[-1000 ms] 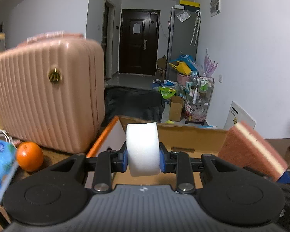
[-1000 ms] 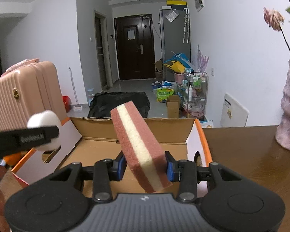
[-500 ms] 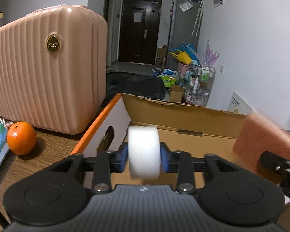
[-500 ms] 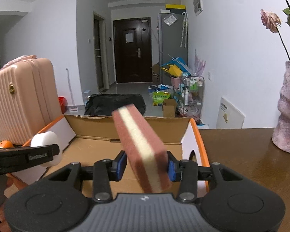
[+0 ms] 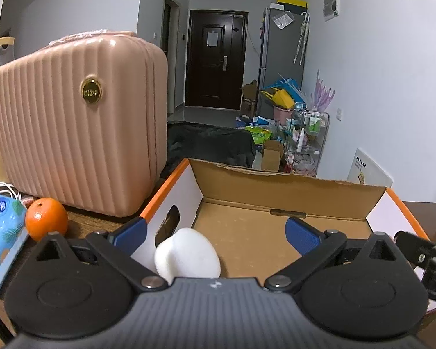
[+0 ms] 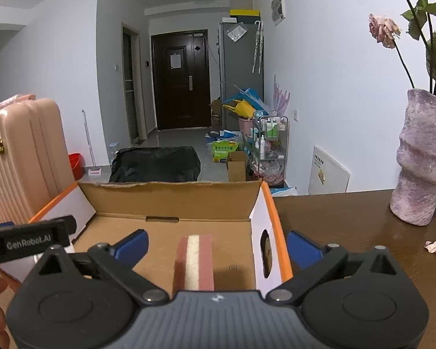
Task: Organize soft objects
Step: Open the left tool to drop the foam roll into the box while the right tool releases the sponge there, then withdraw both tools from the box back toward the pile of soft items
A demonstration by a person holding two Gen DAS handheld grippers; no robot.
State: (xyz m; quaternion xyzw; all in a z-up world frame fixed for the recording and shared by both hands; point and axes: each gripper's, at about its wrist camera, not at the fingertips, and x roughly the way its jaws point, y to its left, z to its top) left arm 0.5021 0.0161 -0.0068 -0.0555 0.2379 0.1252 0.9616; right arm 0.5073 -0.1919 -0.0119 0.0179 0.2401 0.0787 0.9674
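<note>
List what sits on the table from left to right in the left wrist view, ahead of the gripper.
Blue tissue pack → orange → pink suitcase → white sponge inside the cardboard box.

Left gripper [image 5: 216, 234]: ribbed dark grey housing with a small white mark at its near edge; two matte black lobes, each with a shallow round recess and a triangular cut-out; black linkage bars pinned by silver round-head screws; blue textured pads [image 5: 303, 235] on the fingers. Right gripper [image 6: 218, 245]: the same build, with blue pads [image 6: 132, 245], black links and silver pivots. At far left of the right wrist view, a black bar lettered "GenRobot.AI" in white.
</note>
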